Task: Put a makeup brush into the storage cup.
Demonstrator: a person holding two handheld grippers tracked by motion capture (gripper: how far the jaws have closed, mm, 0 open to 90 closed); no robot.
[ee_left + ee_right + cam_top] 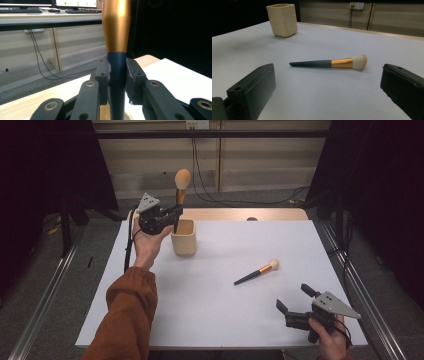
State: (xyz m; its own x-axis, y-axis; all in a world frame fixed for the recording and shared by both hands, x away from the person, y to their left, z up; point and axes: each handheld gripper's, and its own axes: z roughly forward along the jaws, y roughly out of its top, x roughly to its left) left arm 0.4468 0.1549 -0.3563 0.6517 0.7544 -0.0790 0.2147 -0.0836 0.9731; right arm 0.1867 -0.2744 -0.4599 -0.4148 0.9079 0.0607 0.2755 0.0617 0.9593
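Note:
A makeup brush (pixel 180 190) with a dark handle, copper ferrule and pale bristles stands upright, its handle tip over the cream square cup (pixel 184 238). My left gripper (pixel 176 213) is shut on its dark handle (pixel 117 75), just below the copper ferrule (pixel 116 25). A second, smaller brush (pixel 257 272) lies flat on the white table top (pixel 220 310), right of the cup. My right gripper (pixel 294 299) rests near the front right corner, open, nothing between its jaws. In the right gripper view the lying brush (pixel 329 63) is ahead of the jaws, the cup (pixel 282 20) farther back left.
A wooden strip (pixel 240 214) runs along the table's far edge. Metal rails (pixel 45 295) flank the table on both sides. Cables hang on the wall behind. An orange sleeve (pixel 127 320) reaches in from the front left.

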